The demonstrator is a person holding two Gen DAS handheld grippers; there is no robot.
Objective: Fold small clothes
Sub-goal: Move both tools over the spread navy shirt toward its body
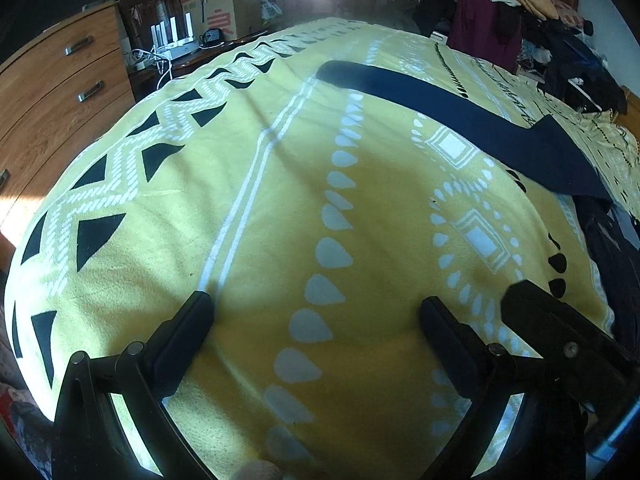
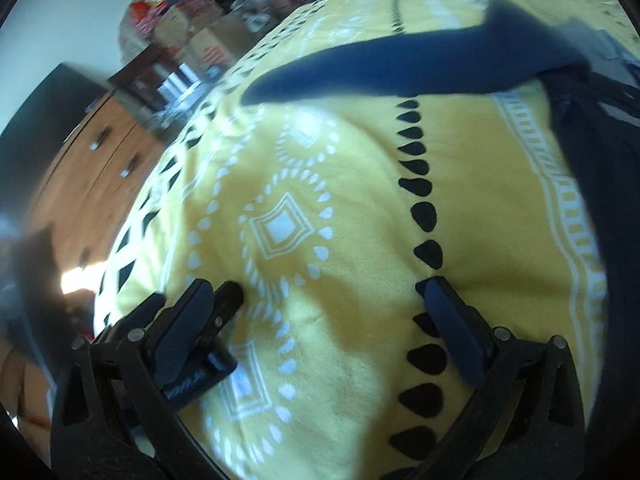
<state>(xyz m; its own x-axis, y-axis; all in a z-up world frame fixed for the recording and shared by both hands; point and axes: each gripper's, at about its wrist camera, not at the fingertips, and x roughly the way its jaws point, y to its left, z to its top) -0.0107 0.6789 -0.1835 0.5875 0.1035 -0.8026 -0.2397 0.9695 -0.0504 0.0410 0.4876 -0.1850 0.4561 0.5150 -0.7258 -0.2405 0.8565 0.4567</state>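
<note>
Both grippers hung released and empty above the yellow patterned blanket: the left gripper and the right gripper, jaws spread wide, probably readying a grasp. Farther ahead, well apart from either, the dark navy sock lay stretched flat, seemingly laid out for folding.

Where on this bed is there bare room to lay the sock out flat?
The yellow blanket is free between both open grippers and the navy sock, out to its dresser-side edge. Crowded: the dark clothes along the sock's cuff side.
</note>
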